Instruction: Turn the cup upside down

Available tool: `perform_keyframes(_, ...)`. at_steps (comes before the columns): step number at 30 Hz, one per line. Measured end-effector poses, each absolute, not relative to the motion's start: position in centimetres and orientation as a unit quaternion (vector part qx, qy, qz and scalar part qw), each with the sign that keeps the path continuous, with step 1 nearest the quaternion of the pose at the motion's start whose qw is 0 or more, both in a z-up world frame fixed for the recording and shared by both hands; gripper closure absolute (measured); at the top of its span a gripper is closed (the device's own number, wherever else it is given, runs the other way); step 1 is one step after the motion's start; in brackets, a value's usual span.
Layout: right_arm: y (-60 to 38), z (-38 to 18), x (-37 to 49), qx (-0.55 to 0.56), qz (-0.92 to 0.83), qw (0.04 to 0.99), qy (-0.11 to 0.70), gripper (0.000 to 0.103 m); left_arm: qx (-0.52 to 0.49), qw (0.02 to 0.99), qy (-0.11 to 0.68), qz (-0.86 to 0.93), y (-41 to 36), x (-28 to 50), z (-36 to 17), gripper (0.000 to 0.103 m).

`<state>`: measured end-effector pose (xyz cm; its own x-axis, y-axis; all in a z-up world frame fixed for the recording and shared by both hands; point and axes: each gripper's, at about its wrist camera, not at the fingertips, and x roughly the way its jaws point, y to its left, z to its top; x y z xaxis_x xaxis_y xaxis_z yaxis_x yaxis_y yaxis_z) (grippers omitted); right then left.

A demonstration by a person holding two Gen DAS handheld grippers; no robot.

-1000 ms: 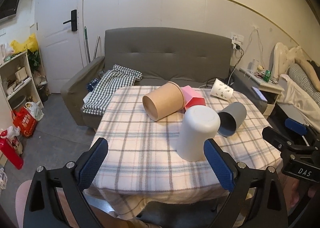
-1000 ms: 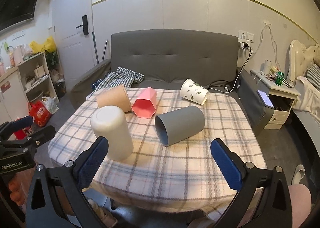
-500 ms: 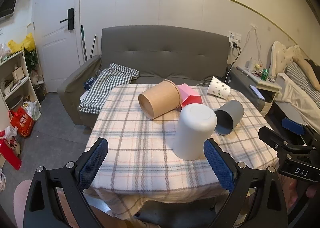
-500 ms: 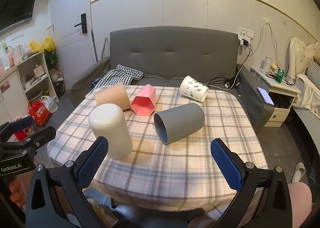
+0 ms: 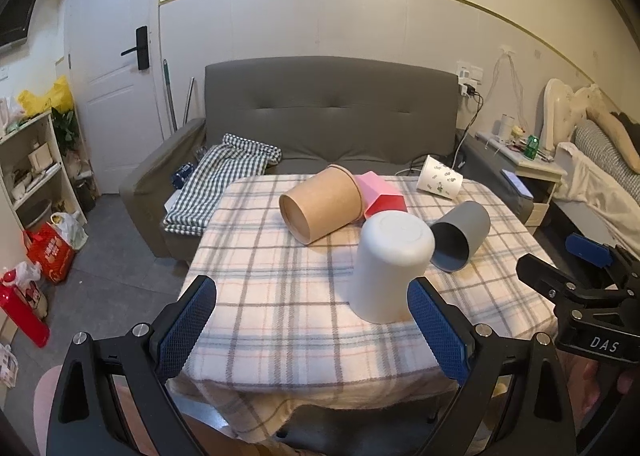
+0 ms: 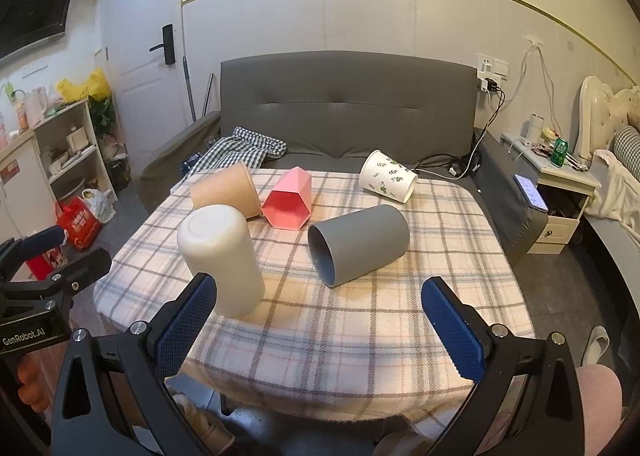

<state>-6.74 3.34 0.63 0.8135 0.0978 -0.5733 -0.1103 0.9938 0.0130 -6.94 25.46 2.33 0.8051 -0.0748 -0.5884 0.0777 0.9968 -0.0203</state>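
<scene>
Right now both grippers, left (image 5: 312, 320) & right (image 6: 320, 320), hang at the near table (image 6: 360, 336) edge w/ jaws wide, holding nothing. White cup (image 6: 220, 256) stands upside down nearest. Beyond it: grey cup (image 6: 360, 248) on its side, then pink cup (image 6: 288, 200), brown cup (image 6: 224, 192), leaf-print cup (image 6: 386, 176), all tipped over.

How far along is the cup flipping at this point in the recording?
Done: the white cup stands upside down on the plaid tablecloth. In hand: nothing; the left tongs and right tongs are open and empty, short of the cups. Left: the grey cup, brown paper cup, pink hexagonal cup and leaf-print cup lie on their sides.
</scene>
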Motion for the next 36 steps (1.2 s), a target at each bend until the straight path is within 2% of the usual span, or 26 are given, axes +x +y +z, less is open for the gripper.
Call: perform_keyframes(36,3.68,0.80,-6.89,-0.014,0.061,0.950,0.305,0.000,-0.003,0.950,0.310,-0.037,25.60,-6.92,2.11,0.004)
